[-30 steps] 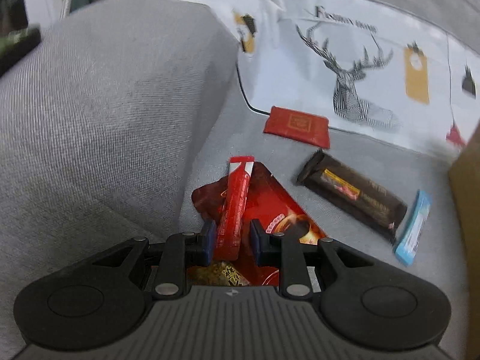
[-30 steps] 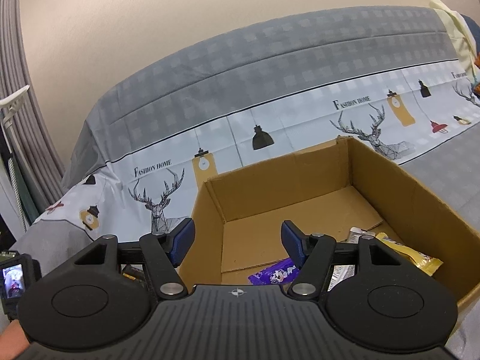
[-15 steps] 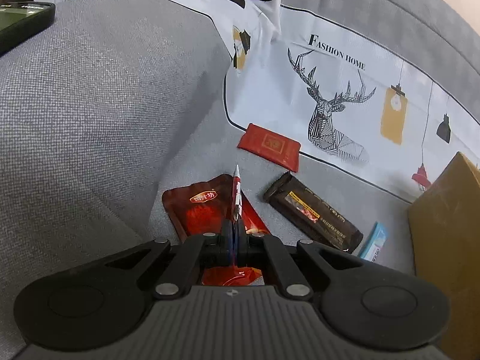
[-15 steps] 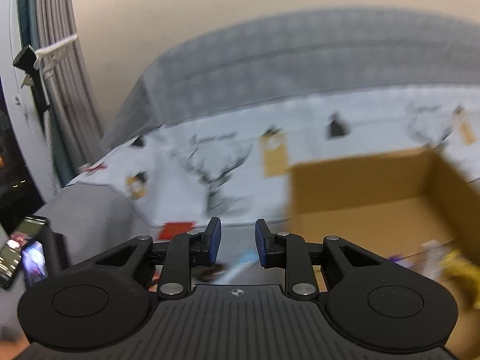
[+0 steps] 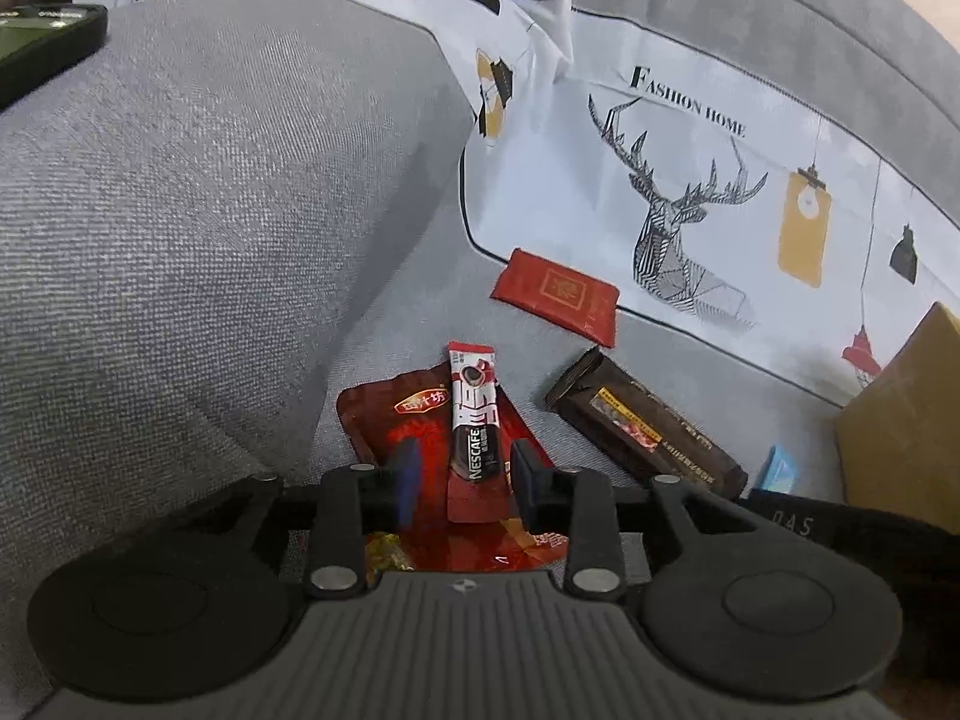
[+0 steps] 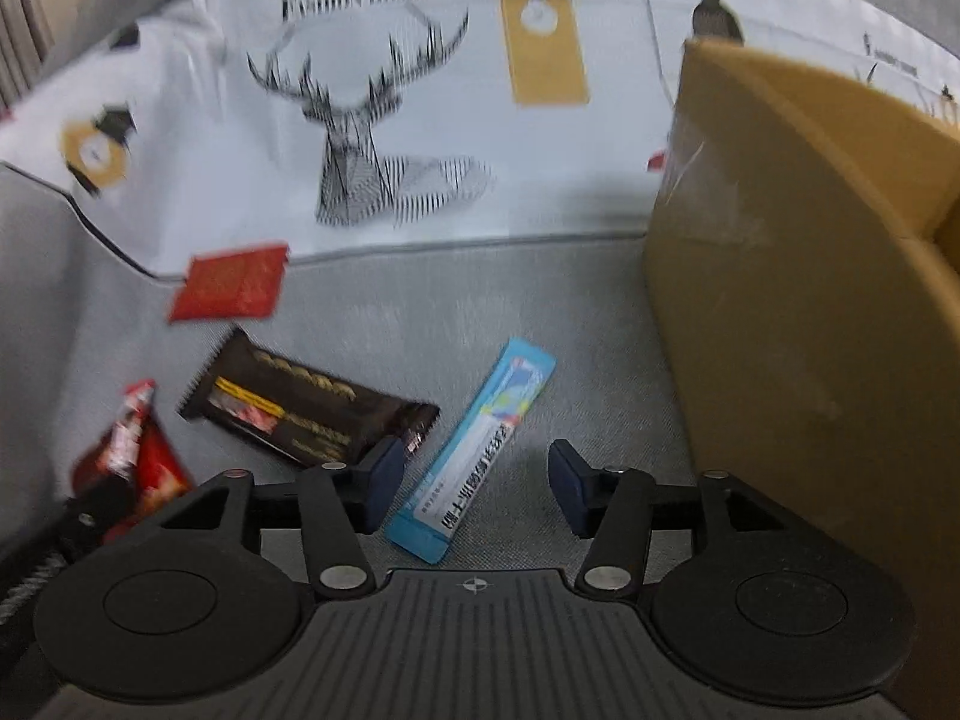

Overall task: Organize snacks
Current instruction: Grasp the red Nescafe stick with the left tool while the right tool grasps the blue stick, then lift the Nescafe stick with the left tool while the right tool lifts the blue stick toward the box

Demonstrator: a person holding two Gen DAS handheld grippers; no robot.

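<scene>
My left gripper (image 5: 461, 483) is open with its jaws on either side of a Nescafe coffee stick (image 5: 474, 420) that lies on a red snack pouch (image 5: 414, 420). My right gripper (image 6: 474, 483) is open low over the sofa seat, its jaws around the near end of a blue stick pack (image 6: 480, 450). A dark brown bar (image 6: 306, 414) lies just left of it and also shows in the left wrist view (image 5: 642, 426). A flat red packet (image 5: 555, 294) lies by the cushion. A cardboard box (image 6: 810, 312) stands to the right.
The grey sofa armrest (image 5: 210, 210) rises on the left with a phone (image 5: 48, 48) on top. A deer-print cushion cover (image 5: 690, 198) runs along the back. The box wall stands close to my right gripper's right finger.
My left gripper was shut on the coffee stick and has opened; the stick now lies flat on the red pouch. My right gripper swung from the box down to the blue stick pack and opened.
</scene>
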